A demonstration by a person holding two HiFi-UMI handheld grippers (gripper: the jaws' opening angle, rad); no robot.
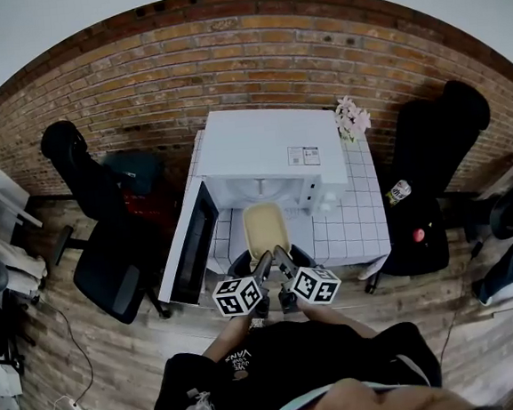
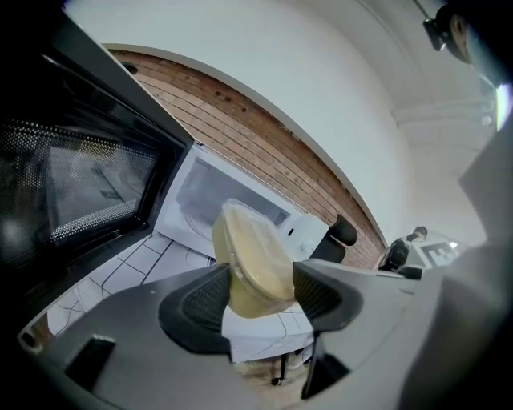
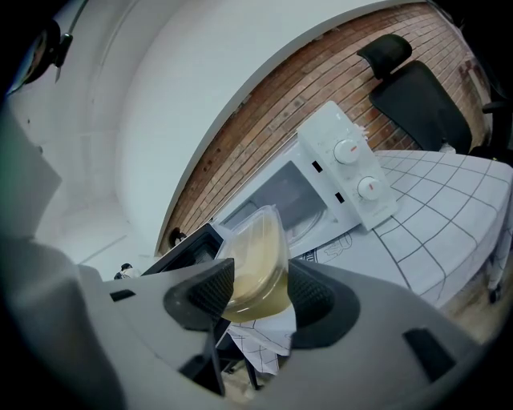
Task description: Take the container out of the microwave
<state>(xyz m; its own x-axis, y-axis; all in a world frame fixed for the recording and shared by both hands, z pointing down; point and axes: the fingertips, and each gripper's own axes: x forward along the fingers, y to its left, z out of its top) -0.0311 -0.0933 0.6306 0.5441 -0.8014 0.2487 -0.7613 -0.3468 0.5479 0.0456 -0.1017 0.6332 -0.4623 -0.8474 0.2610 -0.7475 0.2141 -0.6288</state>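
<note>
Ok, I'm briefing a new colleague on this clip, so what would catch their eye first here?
The pale yellow lidded container, held in front of the white microwave on the tiled table. The left hand-held gripper and the right hand-held gripper are both shut on its near end. The microwave's dark door stands wide open at the left, before a brick wall.

Office-like room with brick wall (image 1: 252, 57), office chairs (image 1: 109, 257) and microwave (image 1: 265, 145).

The left gripper (image 2: 260, 290) and right gripper (image 3: 258, 292) sit side by side, tips angled inward, each with jaws closed on the container (image 1: 266, 228).
</note>
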